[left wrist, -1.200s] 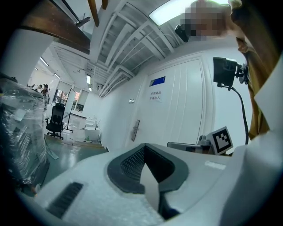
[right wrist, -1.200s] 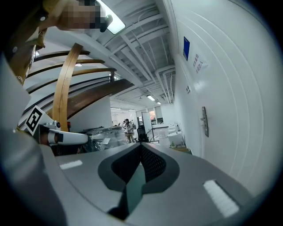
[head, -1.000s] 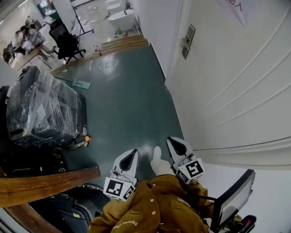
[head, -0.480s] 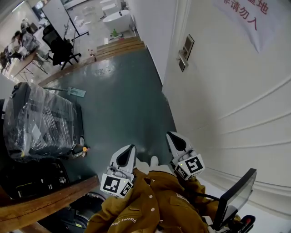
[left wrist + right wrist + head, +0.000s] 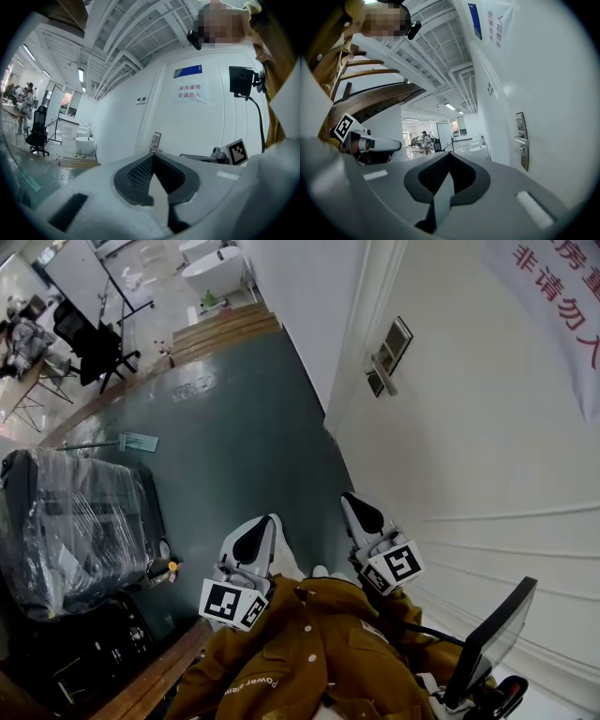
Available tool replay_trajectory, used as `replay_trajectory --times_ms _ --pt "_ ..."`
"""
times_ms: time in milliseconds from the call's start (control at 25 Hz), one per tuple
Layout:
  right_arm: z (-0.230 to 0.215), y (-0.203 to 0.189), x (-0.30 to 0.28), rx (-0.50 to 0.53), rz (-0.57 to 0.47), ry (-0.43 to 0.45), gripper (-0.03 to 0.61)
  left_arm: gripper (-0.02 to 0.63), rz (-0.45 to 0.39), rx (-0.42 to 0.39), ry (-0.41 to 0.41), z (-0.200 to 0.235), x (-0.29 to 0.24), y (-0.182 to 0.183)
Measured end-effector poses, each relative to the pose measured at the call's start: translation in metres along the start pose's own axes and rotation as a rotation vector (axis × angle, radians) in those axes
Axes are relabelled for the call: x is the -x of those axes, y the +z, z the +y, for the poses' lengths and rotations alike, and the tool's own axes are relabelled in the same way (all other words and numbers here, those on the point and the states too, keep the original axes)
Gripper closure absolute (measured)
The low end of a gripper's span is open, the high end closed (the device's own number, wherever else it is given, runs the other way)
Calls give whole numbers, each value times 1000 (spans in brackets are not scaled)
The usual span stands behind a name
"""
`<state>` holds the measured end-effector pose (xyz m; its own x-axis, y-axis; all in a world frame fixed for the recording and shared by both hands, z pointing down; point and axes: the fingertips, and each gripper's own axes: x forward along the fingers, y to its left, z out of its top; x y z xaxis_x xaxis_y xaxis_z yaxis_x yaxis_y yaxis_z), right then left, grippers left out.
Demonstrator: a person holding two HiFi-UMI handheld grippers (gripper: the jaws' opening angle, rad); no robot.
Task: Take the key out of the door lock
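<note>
**Both claws shut and empty, well short of the door lock**

The task looked barely begun. The left claw (image 5: 263,525) and the right claw (image 5: 355,506) were both carried low and close to the person's chest. They pointed forward over the grey-green floor (image 5: 244,427) rather than at anything to grasp. This read as a carrying pose for the walk-up, not a reach.

In its own view, the left claw (image 5: 152,158) had its two jaws pressed together at the tips with nothing between them. The right claw (image 5: 449,157) was the same, shut and empty. Keeping them closed probably suited the approach, since neither had anything within range.

The lock plate (image 5: 389,349) sat on the white door (image 5: 469,437), well ahead of the right claw and off to its right, with a lever handle (image 5: 383,378) just under it. From the left claw, the plate (image 5: 155,140) lay straight ahead and far off. From the right claw, it (image 5: 521,140) was ahead and to the right. No key could be made out at that size, so presumably it sat in the plate, out of view.

The arms in their tan jacket sleeves (image 5: 309,652) were bent and tucked in. The right claw was the nearer one to the door and seemed the likelier one to reach.
</note>
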<state>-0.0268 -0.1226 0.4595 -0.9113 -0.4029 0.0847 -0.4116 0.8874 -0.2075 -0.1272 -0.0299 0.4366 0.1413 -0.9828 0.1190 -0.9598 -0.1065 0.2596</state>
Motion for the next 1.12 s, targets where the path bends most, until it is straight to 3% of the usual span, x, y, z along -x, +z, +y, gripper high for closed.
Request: replay_trajectory --times_ms 120,240,360,480,840,1120 --pt "-12 12 -49 18 4 -38 572 617 4 -4 -40 38 -24 21" --pt "-31 20 -94 37 11 -132 572 617 13 -2 -81 81 -42 39" --pt "-53 27 -122 21 3 -227 572 617 31 4 -125 116 -63 50" --pt "-64 29 -141 26 8 -269 572 617 45 -8 -168 137 -88 56" --pt "-83 34 -177 107 38 -276 572 617 56 25 -223 154 -127 60" --pt "-125 32 -180 11 -13 -351 572 617 51 18 -265 146 -148 66"
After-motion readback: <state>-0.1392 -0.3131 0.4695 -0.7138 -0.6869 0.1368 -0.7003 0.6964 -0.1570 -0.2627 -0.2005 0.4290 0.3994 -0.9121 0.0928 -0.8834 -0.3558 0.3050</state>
